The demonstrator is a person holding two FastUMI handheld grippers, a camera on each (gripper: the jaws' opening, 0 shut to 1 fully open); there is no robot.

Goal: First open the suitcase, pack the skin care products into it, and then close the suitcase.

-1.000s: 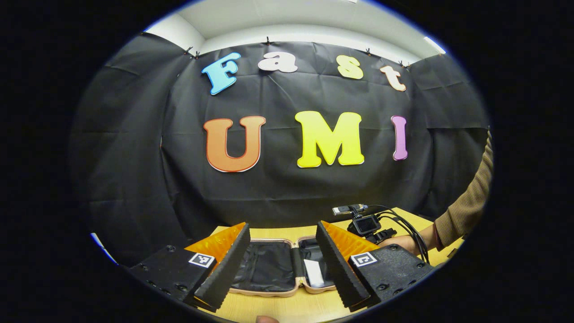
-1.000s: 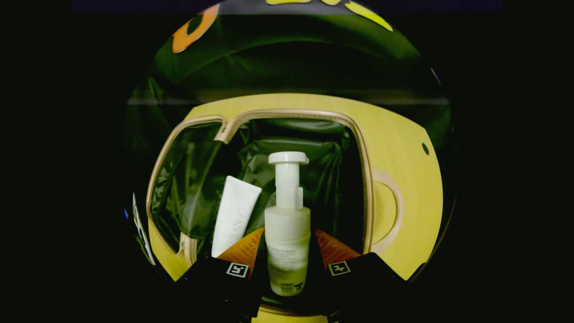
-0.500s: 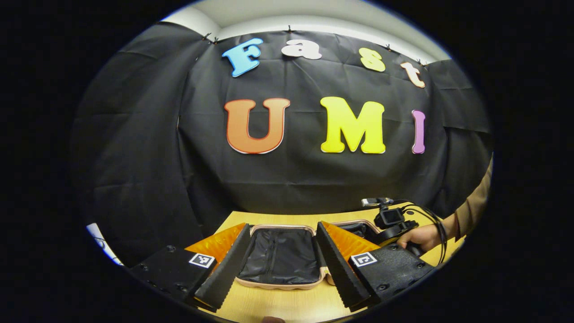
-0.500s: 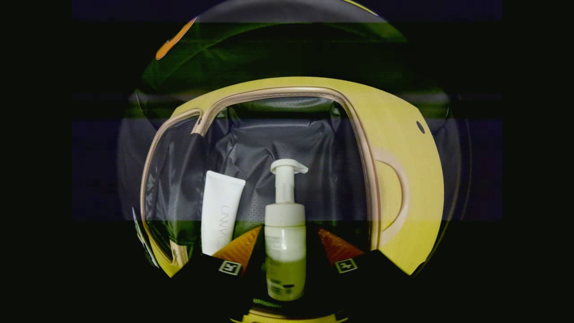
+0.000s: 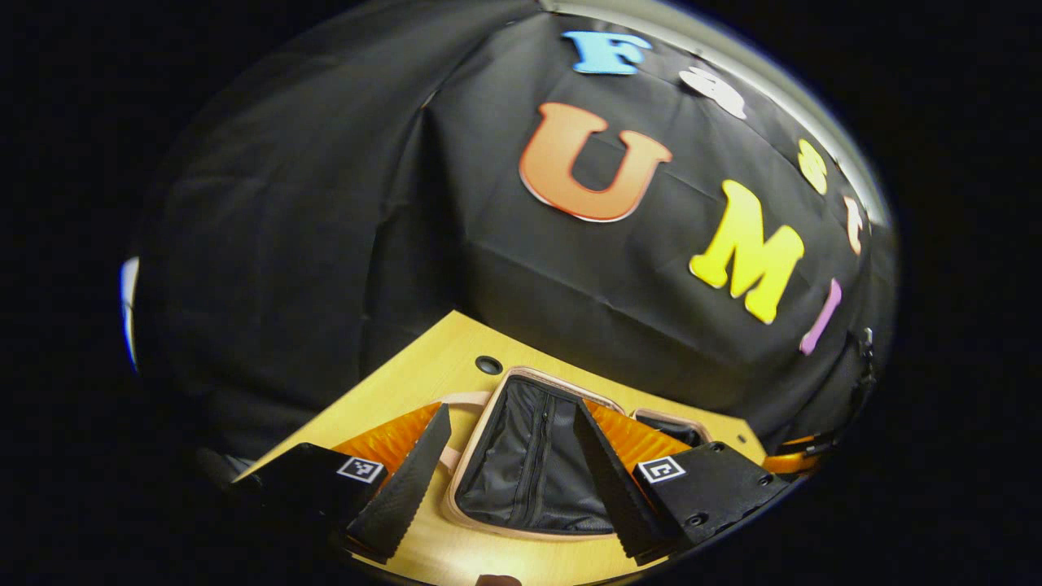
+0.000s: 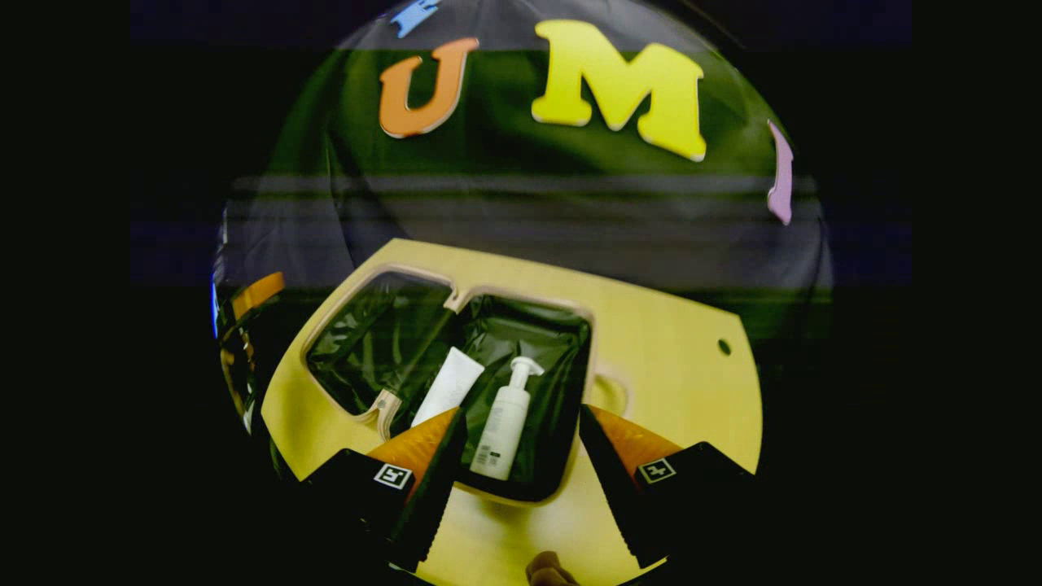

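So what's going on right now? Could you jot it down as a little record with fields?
suitcase: open, lying flat on the table
pump bottle: lying in the right half, beside the tube
tube: lying in the same half
other half: dark lining with a zip, nothing in it
right hand-held gripper: open, holding nothing
left hand-held gripper: open, holding nothing
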